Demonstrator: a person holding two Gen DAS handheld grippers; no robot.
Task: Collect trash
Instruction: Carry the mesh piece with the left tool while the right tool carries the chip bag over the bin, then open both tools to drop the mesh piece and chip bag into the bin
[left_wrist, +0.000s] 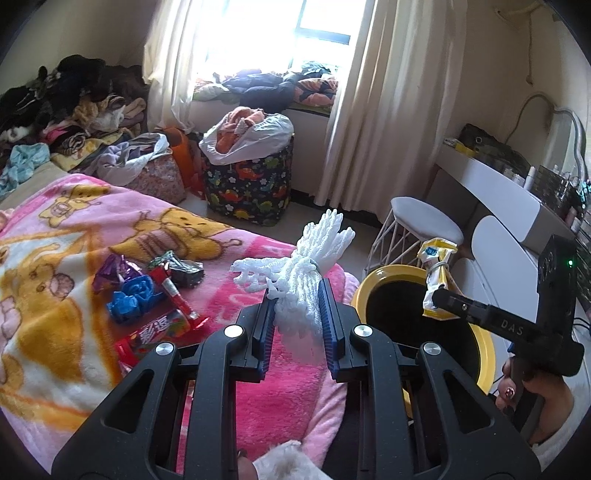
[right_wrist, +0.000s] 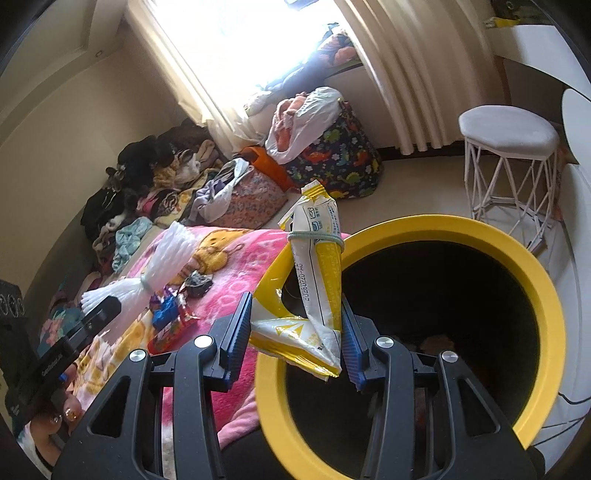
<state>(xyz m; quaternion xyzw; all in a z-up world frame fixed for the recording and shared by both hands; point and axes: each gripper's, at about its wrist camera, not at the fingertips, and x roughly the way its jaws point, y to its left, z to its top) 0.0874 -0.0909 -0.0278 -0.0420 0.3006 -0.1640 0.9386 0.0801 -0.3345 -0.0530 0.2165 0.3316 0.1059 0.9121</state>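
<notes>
My left gripper (left_wrist: 297, 299) is shut on a white foam net bundle (left_wrist: 299, 280) and holds it above the pink blanket (left_wrist: 55, 332), left of the yellow-rimmed bin (left_wrist: 484, 343). My right gripper (right_wrist: 297, 308) is shut on a yellow and white wrapper (right_wrist: 317, 280) tied with a band, held over the bin's (right_wrist: 532, 280) left rim. The wrapper also shows in the left wrist view (left_wrist: 436, 280), and the foam net in the right wrist view (right_wrist: 155, 269). Several candy wrappers (left_wrist: 155, 295) lie on the blanket.
A white stool (left_wrist: 421, 225) stands behind the bin. A dinosaur-print basket (left_wrist: 247, 184) with a white bag sits by the curtain (left_wrist: 369, 110). Clothes piles (left_wrist: 66, 107) lie at the far left. A white desk (left_wrist: 498, 188) is on the right.
</notes>
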